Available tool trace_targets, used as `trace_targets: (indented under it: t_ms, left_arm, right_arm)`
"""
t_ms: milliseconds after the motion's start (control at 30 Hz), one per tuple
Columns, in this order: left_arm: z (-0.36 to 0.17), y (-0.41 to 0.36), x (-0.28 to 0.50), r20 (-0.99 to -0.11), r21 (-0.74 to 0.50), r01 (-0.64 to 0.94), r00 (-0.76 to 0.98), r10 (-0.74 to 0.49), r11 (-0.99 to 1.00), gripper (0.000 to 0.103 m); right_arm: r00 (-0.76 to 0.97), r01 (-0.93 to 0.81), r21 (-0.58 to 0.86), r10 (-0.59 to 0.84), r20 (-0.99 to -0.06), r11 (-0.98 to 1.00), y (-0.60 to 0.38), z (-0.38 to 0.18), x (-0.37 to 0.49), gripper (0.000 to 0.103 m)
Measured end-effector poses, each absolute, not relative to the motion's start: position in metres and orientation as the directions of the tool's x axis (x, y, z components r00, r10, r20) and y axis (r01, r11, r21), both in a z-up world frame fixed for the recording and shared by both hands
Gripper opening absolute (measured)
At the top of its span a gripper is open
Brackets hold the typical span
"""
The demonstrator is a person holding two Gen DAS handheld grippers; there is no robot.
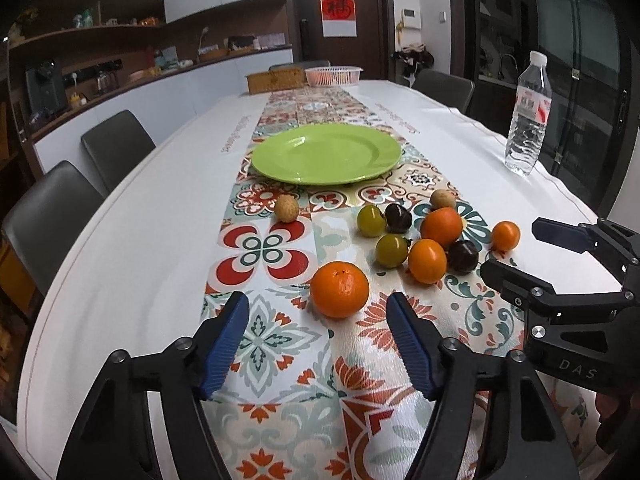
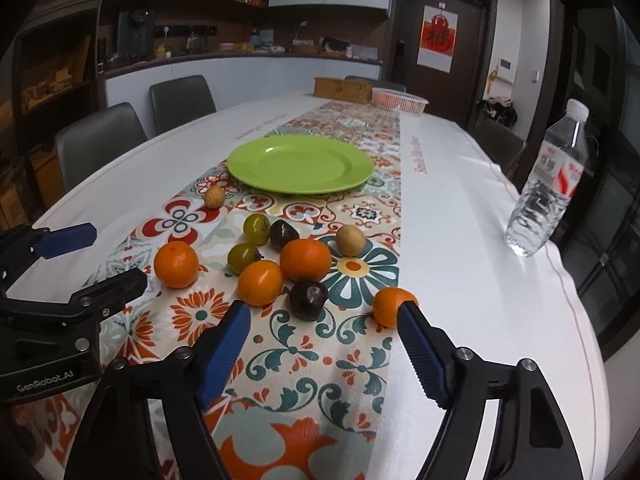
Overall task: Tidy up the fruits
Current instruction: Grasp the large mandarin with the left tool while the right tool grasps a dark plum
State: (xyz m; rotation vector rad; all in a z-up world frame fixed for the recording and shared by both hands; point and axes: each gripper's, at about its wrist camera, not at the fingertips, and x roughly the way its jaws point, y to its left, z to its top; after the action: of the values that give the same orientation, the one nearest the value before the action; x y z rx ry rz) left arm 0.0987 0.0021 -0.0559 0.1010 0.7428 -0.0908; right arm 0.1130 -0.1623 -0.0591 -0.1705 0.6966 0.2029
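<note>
1. "DAS" in pale letters on the black body of the right gripper [image 1: 560, 256], seen from the left wrist.
2. "GenRobot_AI" in pale letters on the black body of the left gripper [image 2: 80, 256], seen from the right wrist.
3. A red Chinese character on the door poster [image 1: 339, 7].
4. Bottle label [image 1: 534, 106] and tablecloth lettering [image 2: 419, 154]: too blurred to read.
</note>
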Motion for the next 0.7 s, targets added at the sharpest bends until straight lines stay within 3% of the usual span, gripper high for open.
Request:
trace_targets:
  t_ms: [400,700]
  left_arm:
    - [-0.074,0.001,0.127,-0.745,0.02,0.146,0.662,-0.083,0.989,0.057]
    - [-0.076,0.0,0.14,-0.767,-0.016,0.168,0.63,-0.12,0.986,0.047]
  right_arm:
    - [0.664,-0.283,-0.042,0.165,-0.729,0.958,-0.158,-0.077,0.145,0.049]
    - [0.627,-0.308,-0.011,0.195,-0.754,0.951,-0.154,-0.082,0.154,0.04]
